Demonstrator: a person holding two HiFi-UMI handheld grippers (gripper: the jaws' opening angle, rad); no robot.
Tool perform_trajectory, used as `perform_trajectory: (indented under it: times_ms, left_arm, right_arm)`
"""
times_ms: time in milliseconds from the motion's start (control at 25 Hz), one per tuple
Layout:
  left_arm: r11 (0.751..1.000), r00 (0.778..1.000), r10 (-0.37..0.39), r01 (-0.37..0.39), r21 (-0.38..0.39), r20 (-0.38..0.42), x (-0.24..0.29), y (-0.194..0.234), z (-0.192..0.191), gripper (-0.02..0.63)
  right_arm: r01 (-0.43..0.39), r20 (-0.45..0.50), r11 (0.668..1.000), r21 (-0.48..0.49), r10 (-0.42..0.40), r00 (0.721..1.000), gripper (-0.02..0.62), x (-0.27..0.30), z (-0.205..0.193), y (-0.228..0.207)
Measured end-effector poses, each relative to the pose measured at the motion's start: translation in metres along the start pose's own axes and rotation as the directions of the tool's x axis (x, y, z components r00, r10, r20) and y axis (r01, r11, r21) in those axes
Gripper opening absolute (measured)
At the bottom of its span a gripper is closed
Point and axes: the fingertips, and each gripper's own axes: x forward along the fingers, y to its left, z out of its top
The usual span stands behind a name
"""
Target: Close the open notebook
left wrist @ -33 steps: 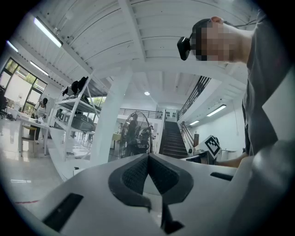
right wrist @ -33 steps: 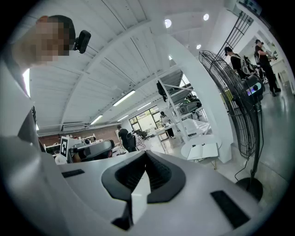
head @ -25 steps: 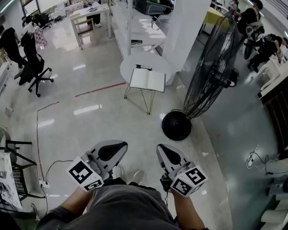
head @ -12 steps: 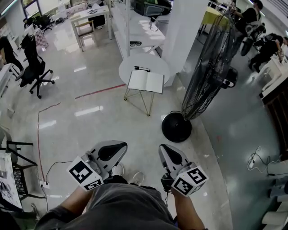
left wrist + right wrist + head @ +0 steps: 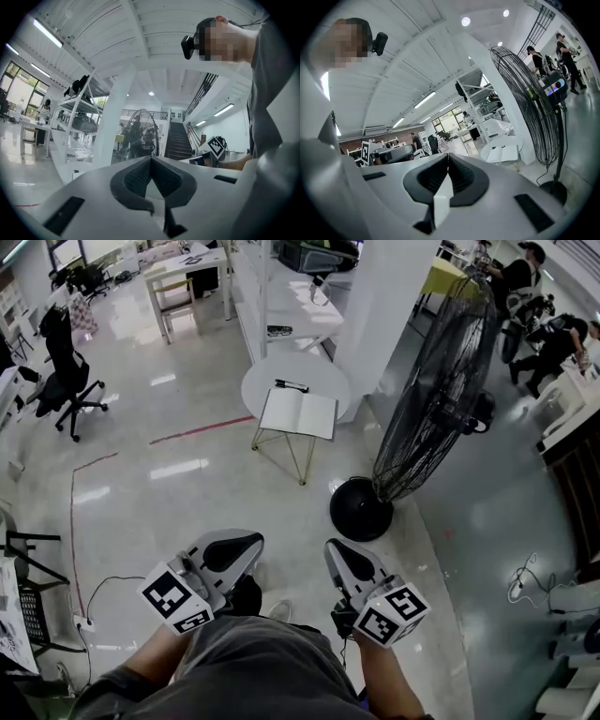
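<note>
An open white notebook lies flat on a small round white table, far ahead across the floor, with a black pen just behind it. In the right gripper view the notebook shows small on that table. My left gripper and right gripper are held side by side at waist height, well short of the table. Both have their jaws shut with nothing between them. The left gripper view shows its shut jaws, with the table hidden.
A big black floor fan with a round base stands right of the table, beside a white pillar. White shelving is behind the table. An office chair stands far left, cables lie on the glossy floor, and people stand at the far right.
The floor, table and fan base have slid a little in the head view as I step forward. Both grippers keep their place before me, still shut.
</note>
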Motion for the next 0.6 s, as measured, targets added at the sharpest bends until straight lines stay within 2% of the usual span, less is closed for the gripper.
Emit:
perform_trajectory:
  times_ms: [320, 600]
  left_arm:
    - [1.000, 1.000, -0.003, 0.004, -0.012, 0.010, 0.018, 0.033, -0.002, 0.008]
    - [0.999, 1.000, -0.012, 0.012, -0.030, -0.004, 0.045, 0.091, -0.002, 0.008]
  right_arm:
    - [0.000, -0.023, 1.000, -0.014, -0.001, 1.000, 0.021, 0.029, 0.004, -0.017]
    - [0.028, -0.038, 1.000, 0.003, -0.028, 0.999, 0.021, 0.077, 0.012, -0.049]
